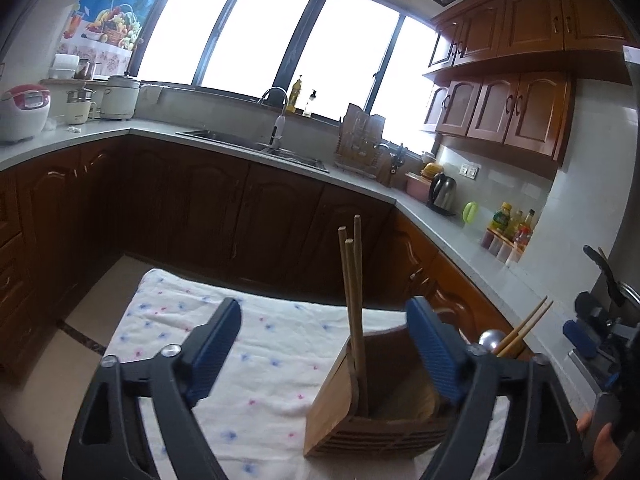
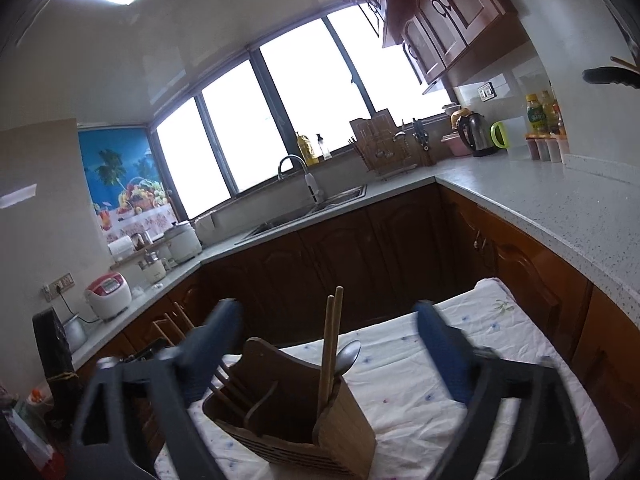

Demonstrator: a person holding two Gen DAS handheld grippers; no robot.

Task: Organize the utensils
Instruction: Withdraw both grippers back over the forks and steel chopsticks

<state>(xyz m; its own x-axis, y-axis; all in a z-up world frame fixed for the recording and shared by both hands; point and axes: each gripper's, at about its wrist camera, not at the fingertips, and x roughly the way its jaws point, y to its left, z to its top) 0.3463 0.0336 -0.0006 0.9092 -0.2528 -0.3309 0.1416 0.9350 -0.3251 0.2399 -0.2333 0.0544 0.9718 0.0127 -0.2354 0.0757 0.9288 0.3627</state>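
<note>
A wooden utensil holder stands on a table under a white flowered cloth. In the left wrist view, wooden chopsticks stand upright in it. A spoon bowl and more chopsticks show past my right finger. In the right wrist view, chopsticks, a spoon and a fork sit in the holder. My left gripper is open just above the holder, with nothing between its pads. My right gripper is open above it too, holding nothing.
An L-shaped grey counter runs behind and to the right, over brown cabinets. It carries a sink with a tap, a kettle, bottles and a rice cooker. A black handle juts in at the right.
</note>
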